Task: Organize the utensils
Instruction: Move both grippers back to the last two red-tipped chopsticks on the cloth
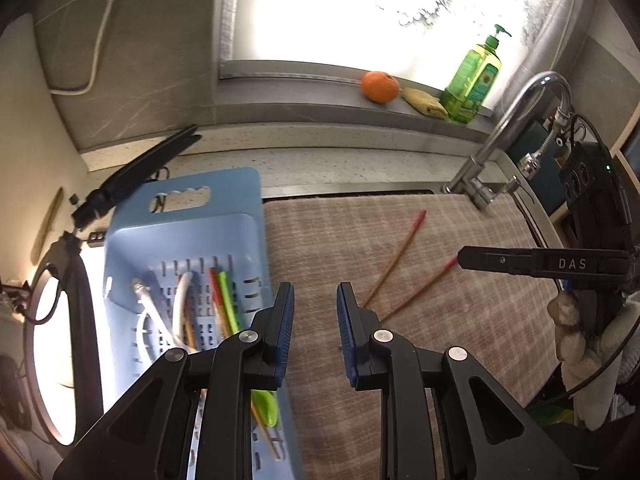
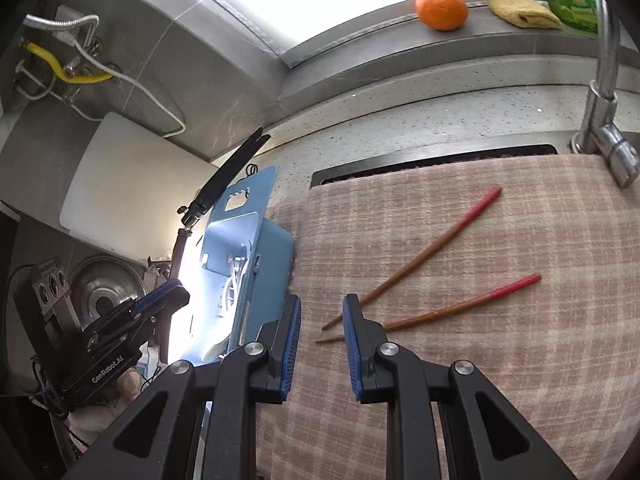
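Checked cloth [image 2: 480, 380] bears two chopsticks [image 2: 420, 256] beside a blue basket [image 1: 192, 240].

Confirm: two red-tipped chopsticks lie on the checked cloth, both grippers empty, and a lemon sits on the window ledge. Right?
One error: the fruit on the window ledge is an orange, not a lemon, as the left wrist view shows. The chopsticks do lie on the checked cloth.

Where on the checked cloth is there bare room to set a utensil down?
Bare checked cloth: the near right part below the two chopsticks, and the strip between them and the blue utensil basket. The basket itself is crowded, and the faucet blocks the far right corner.
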